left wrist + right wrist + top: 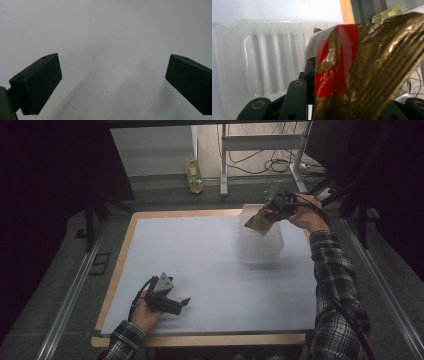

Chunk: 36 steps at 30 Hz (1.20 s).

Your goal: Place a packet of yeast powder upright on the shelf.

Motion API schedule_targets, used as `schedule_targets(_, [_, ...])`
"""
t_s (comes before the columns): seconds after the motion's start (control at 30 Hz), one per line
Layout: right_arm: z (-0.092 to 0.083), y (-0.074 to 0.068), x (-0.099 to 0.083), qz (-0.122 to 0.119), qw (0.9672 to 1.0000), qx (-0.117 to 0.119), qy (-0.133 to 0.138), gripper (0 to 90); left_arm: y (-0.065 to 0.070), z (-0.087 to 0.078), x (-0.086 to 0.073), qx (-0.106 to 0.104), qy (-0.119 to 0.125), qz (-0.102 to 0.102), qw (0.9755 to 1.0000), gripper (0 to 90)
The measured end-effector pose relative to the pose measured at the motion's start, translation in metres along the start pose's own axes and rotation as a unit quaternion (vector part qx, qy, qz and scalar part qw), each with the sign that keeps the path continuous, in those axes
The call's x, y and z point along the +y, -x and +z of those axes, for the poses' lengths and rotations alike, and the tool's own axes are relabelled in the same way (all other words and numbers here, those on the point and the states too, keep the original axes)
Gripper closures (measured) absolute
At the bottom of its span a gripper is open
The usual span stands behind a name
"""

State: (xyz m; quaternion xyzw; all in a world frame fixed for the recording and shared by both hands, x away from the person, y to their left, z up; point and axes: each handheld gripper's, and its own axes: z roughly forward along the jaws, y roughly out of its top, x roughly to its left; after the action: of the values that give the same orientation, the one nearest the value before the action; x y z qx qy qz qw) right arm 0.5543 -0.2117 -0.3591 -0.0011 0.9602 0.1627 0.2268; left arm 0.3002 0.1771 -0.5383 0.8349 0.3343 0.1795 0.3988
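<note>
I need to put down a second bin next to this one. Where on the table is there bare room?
The pale grey mat lies bare between the left claw at the near edge and the clear ribbed plastic bin at the far right. Crowded only at that bin, where the right claw holds a gold-and-red foil packet over it.

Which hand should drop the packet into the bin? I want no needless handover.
Right. The right gripper already clamps the packet directly above the clear bin. The left gripper rests open and empty on the table's near side.
</note>
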Motion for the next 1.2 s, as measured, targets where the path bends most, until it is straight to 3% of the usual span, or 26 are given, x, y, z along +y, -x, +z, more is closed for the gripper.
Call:
schedule_targets(0.1, [0.010,-0.001,0.003,-0.004,0.9996,0.011,-0.026,71.1,0.000,0.000,0.000,0.001,-0.001,0.002,1.0000,0.6])
schedule_targets(0.43, [0.040,0.000,0.007,0.016,0.9988,0.026,-0.040,70.4,0.000,0.000,0.000,0.001,-0.004,0.005,1.0000,0.7])
schedule_targets(0.67, [0.051,-0.002,0.013,0.051,0.9984,0.025,-0.006,66.1,0.001,0.000,0.001,0.001,-0.006,0.007,1.0000,0.7])
schedule_targets(0.77, [0.053,-0.003,0.016,0.066,0.9976,0.020,-0.006,62.8,0.001,0.000,0.001,0.002,-0.005,0.007,1.0000,0.7])
schedule_targets(0.93, [0.048,-0.003,0.016,0.102,0.9947,0.015,0.007,54.2,0.001,0.000,0.000,0.001,-0.006,0.007,1.0000,0.7])
schedule_targets(1.2, [0.041,-0.005,0.016,0.120,0.9924,0.000,0.028,40.1,0.001,0.000,0.001,0.002,-0.006,0.009,0.9999,0.7])
